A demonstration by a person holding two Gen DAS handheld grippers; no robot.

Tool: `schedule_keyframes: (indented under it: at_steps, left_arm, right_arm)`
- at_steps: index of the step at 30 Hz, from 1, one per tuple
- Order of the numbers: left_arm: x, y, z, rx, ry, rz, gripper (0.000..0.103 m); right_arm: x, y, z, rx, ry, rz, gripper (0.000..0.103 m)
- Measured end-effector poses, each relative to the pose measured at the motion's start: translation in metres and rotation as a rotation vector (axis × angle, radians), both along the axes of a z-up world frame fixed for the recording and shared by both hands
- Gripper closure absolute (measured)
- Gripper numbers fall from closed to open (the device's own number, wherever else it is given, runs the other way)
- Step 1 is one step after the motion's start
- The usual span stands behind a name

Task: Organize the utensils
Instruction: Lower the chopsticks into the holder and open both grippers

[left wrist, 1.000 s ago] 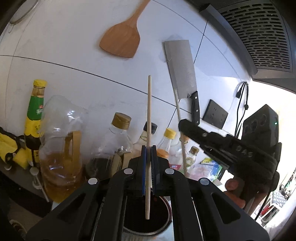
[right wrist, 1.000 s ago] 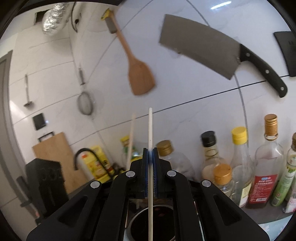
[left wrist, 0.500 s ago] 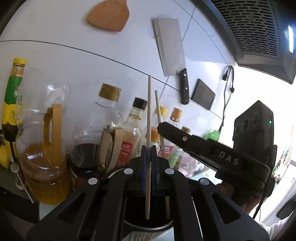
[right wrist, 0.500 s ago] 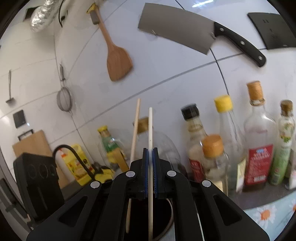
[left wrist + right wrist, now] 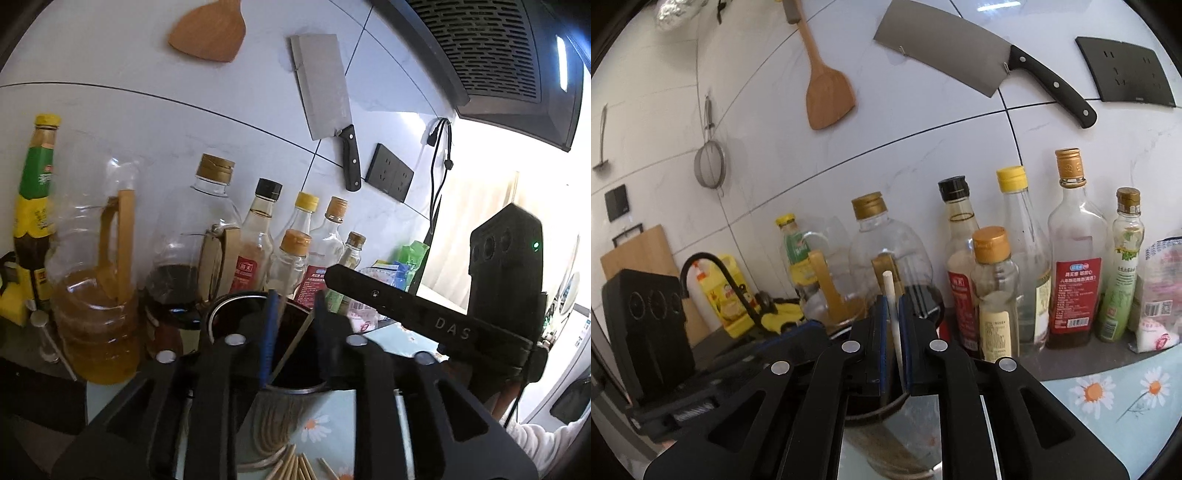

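A round metal utensil holder [image 5: 221, 317] stands on the counter, and shows low in the right wrist view [image 5: 882, 435]. My left gripper [image 5: 293, 328] is open over its mouth; a thin wooden chopstick [image 5: 293, 341] leans loose inside the holder between the fingers. My right gripper [image 5: 893, 325] is slightly open; a pale chopstick [image 5: 892, 306] stands between its pads, lower end in the holder. The right gripper shows in the left wrist view [image 5: 413, 310]. Several more chopsticks [image 5: 295, 467] lie on the mat below.
Oil and sauce bottles [image 5: 1071, 258] line the tiled wall behind the holder. A cleaver [image 5: 960, 62] and a wooden spatula [image 5: 827, 92] hang on the wall. A floral mat [image 5: 1108, 398] covers the counter. A range hood [image 5: 498, 55] hangs upper right.
Both grippers have lowered to the holder and opened. The left chopstick has dropped into the holder; the right chopstick has slid down between the pads.
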State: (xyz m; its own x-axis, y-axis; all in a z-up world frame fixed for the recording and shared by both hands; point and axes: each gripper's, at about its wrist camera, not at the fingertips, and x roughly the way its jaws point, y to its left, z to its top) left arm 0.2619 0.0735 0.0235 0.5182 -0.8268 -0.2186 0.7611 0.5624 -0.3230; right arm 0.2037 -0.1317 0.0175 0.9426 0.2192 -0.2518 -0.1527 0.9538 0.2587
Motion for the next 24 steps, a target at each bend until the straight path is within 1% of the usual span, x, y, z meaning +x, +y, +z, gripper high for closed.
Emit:
schedule_keyframes:
  at_steps: [1, 3, 4, 5, 6, 7, 8, 9, 10, 11, 13, 14, 15, 17, 19, 22, 24]
  left_arm:
    - [-0.004, 0.005, 0.002, 0.002, -0.003, 0.007, 0.074]
    - [-0.009, 0.011, 0.006, 0.017, -0.015, 0.026, 0.063]
    - [-0.013, 0.017, 0.008, 0.030, -0.026, 0.041, 0.060]
    - [-0.017, 0.021, 0.011, 0.045, -0.037, 0.054, 0.056]
    - [-0.019, 0.023, 0.012, 0.056, -0.041, 0.063, 0.052]
    - [-0.023, 0.026, 0.014, 0.074, -0.047, 0.082, 0.049]
    - [-0.025, 0.029, 0.015, 0.085, -0.052, 0.097, 0.046]
    - [-0.028, 0.032, 0.016, 0.093, -0.055, 0.112, 0.043]
    - [-0.031, 0.036, 0.016, 0.095, -0.050, 0.124, 0.041]
    - [-0.032, 0.039, 0.016, 0.095, -0.045, 0.136, 0.037]
    - [-0.037, 0.047, 0.014, 0.092, -0.031, 0.170, 0.034]
    - [-0.039, 0.049, 0.012, 0.098, -0.022, 0.189, 0.030]
    - [-0.041, 0.051, 0.010, 0.110, -0.014, 0.206, 0.027]
    - [-0.045, 0.053, 0.005, 0.139, 0.005, 0.236, 0.024]
    - [-0.048, 0.054, -0.003, 0.166, 0.032, 0.261, 0.019]
    - [-0.054, 0.056, -0.014, 0.210, 0.081, 0.282, 0.017]
    - [-0.058, 0.056, -0.023, 0.247, 0.119, 0.297, 0.012]
  right_arm:
    - [-0.002, 0.001, 0.000, -0.010, 0.006, -0.001, 0.094]
    - [-0.004, 0.002, 0.003, -0.019, 0.016, 0.005, 0.094]
    - [-0.006, 0.003, 0.005, -0.033, 0.024, 0.006, 0.090]
    - [-0.007, 0.005, 0.006, -0.048, 0.028, 0.005, 0.078]
    - [-0.009, 0.007, 0.008, -0.069, 0.029, 0.003, 0.070]
    - [-0.009, 0.009, 0.009, -0.082, 0.027, 0.002, 0.056]
    - [-0.011, 0.010, 0.011, -0.094, 0.021, 0.003, 0.052]
    - [-0.011, 0.011, 0.012, -0.102, 0.016, 0.003, 0.049]
    - [-0.012, 0.012, 0.013, -0.109, 0.016, 0.005, 0.044]
    - [-0.012, 0.013, 0.013, -0.113, 0.017, 0.013, 0.040]
    - [-0.012, 0.013, 0.014, -0.122, 0.015, 0.029, 0.037]
    - [-0.012, 0.013, 0.014, -0.126, 0.016, 0.037, 0.030]
    - [-0.012, 0.013, 0.015, -0.126, 0.016, 0.041, 0.028]
    - [-0.015, 0.011, 0.015, -0.117, 0.009, 0.051, 0.020]
    - [-0.018, 0.009, 0.014, -0.114, 0.006, 0.063, 0.018]
    - [-0.020, 0.006, 0.011, -0.116, 0.022, 0.085, 0.016]
    - [-0.021, 0.003, 0.009, -0.118, 0.037, 0.095, 0.015]
